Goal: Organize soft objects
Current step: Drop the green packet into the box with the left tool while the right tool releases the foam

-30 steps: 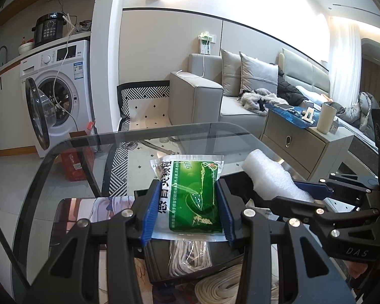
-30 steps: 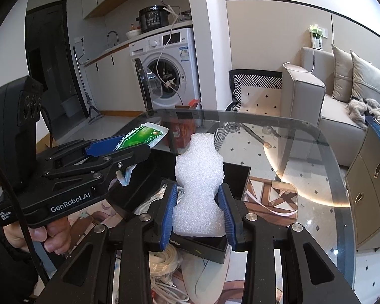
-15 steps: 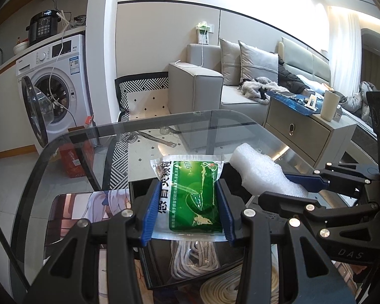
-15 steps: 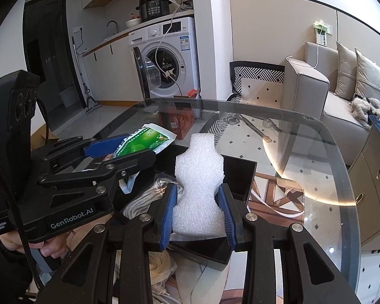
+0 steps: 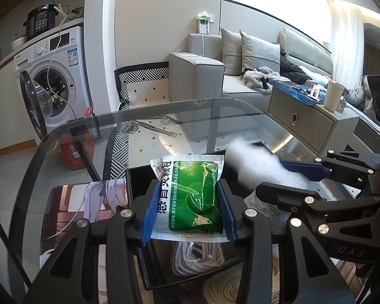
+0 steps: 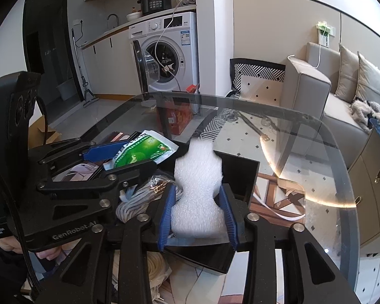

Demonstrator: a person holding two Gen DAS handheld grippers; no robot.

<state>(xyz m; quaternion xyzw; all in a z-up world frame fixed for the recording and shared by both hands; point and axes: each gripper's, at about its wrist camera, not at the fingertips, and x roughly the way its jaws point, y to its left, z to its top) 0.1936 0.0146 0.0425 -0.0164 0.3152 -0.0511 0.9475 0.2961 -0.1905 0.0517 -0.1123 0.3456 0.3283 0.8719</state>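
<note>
Both tongs hang over the black tray (image 6: pixel 243 167) near the glass table's (image 6: pixel 316 152) front edge; its far half is bare. Left gripper (image 5: pixel 187 212) is clenched on a glossy green pouch (image 5: pixel 195 197) with Chinese print, body reading "GenRobot.AI". Right gripper (image 6: pixel 197 217) squeezes bumpy white foam (image 6: pixel 197 190) above the coiled rope (image 6: pixel 136 202).

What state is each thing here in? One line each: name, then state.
Left gripper: shut on green packet.
Green packet: held above the black box.
Right gripper: shut on white foam.
White foam: squeezed, held up.
Black box: open, ropes inside.
Washing machine door: open.
</note>
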